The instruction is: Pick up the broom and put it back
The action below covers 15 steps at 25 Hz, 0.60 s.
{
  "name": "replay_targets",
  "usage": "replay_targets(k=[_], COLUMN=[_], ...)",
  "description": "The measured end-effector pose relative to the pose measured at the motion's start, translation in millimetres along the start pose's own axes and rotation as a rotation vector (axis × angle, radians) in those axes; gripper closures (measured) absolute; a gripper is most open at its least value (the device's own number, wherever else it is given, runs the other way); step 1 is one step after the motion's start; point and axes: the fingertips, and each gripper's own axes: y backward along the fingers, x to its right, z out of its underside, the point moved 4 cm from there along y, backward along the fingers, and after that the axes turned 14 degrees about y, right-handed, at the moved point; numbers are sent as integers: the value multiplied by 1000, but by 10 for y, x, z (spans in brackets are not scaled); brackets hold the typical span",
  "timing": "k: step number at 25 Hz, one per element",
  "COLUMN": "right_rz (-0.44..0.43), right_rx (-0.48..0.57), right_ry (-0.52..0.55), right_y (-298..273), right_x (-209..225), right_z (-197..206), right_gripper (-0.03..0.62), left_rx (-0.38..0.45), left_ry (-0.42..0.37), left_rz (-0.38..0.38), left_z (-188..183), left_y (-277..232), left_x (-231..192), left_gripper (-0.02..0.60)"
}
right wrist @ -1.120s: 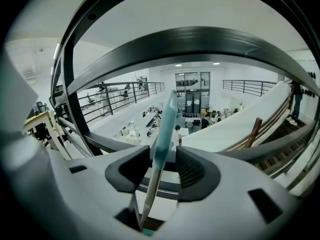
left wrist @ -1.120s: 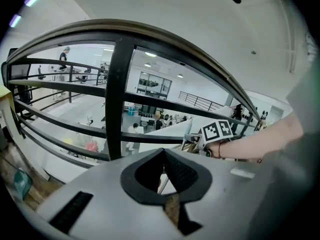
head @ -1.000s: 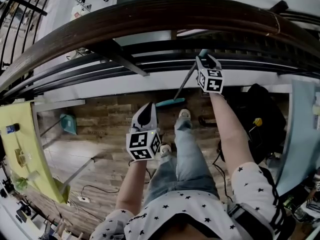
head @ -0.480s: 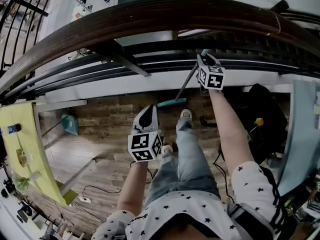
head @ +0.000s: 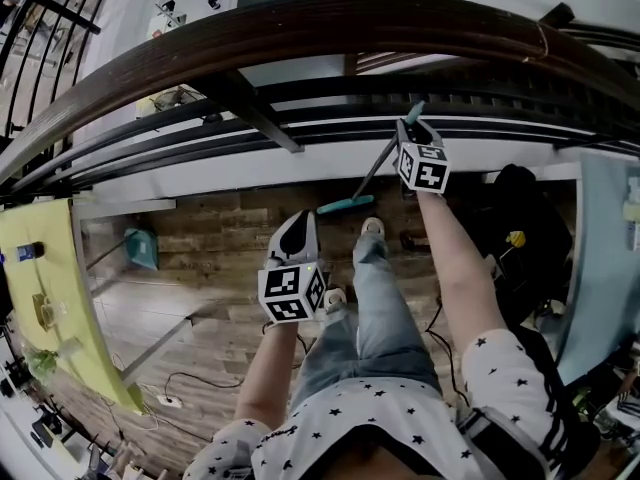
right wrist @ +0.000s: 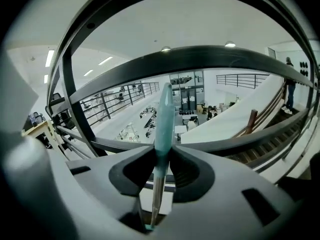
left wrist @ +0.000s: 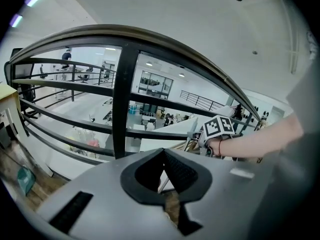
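The broom has a teal head point(head: 346, 206) low over the wooden floor and a thin handle point(head: 378, 163) slanting up to my right gripper point(head: 412, 120) at the railing. In the right gripper view the jaws point(right wrist: 163, 154) have just been closing, and they now press on the teal grip of the handle point(right wrist: 164, 119) from both sides. My left gripper point(head: 296, 226) hangs lower, over the person's legs, apart from the broom. Its jaws point(left wrist: 163, 151) meet at the tips with nothing between them. The right gripper's cube point(left wrist: 218, 128) shows ahead of it.
A dark wooden handrail point(head: 300, 28) with black bars point(head: 250, 118) runs across in front. A teal dustpan point(head: 140, 248) lies on the floor at the left, beside a yellow-green board point(head: 50, 288). A black bag point(head: 520, 228) sits at the right, and cables point(head: 190, 378) trail on the floor.
The right gripper and the broom have shifted slightly to the right. The left gripper has drifted a little the same way.
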Motion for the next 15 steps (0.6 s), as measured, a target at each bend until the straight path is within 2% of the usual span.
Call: replay_targets(k=[15], right_rz=[-31], right_rx=[36], right_ry=[74], right_y=[899], right_x=[-707], right_z=[16], right_gripper=[508], left_rx=[53], left_ry=[4], left_rz=[19], left_z=[-27], left_y=[683], left_x=[23], left_gripper=[569])
